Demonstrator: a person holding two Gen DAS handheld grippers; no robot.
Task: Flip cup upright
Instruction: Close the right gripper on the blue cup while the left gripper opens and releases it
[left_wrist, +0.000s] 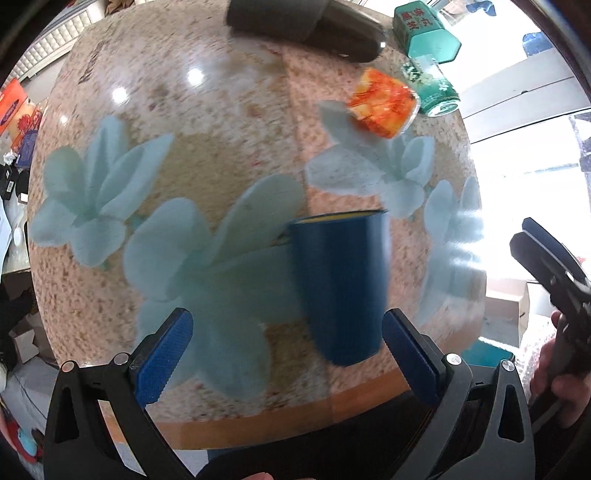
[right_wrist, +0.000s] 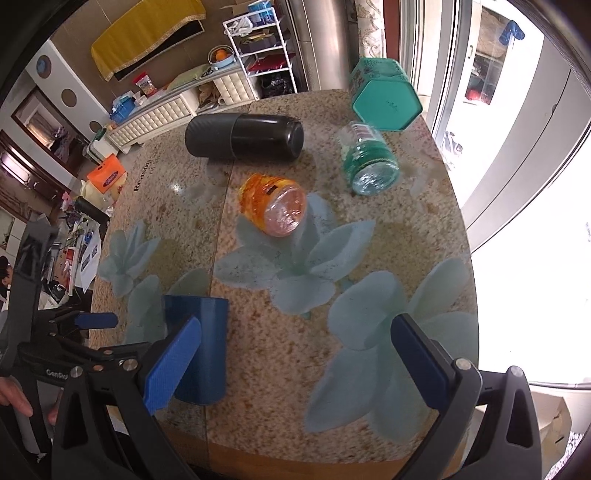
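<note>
A dark blue cup (left_wrist: 340, 284) with a yellow inside stands on the flowered table (left_wrist: 155, 258) near its front edge, mouth up. It also shows in the right wrist view (right_wrist: 203, 350), at the lower left. My left gripper (left_wrist: 288, 354) is open, its blue pads on either side of the cup's lower part, the right pad close to it, not gripping. My right gripper (right_wrist: 295, 365) is open and empty over the table's front part, to the right of the cup. The left gripper's fingers (right_wrist: 96, 319) show at the left edge of the right wrist view.
An orange glass jar (right_wrist: 273, 206) lies on its side mid-table. A green glass jar (right_wrist: 369, 162) lies on its side behind it. A black flask (right_wrist: 243, 136) lies at the back. A green hexagonal tin (right_wrist: 384, 96) stands at the back right. The table edge is just below both grippers.
</note>
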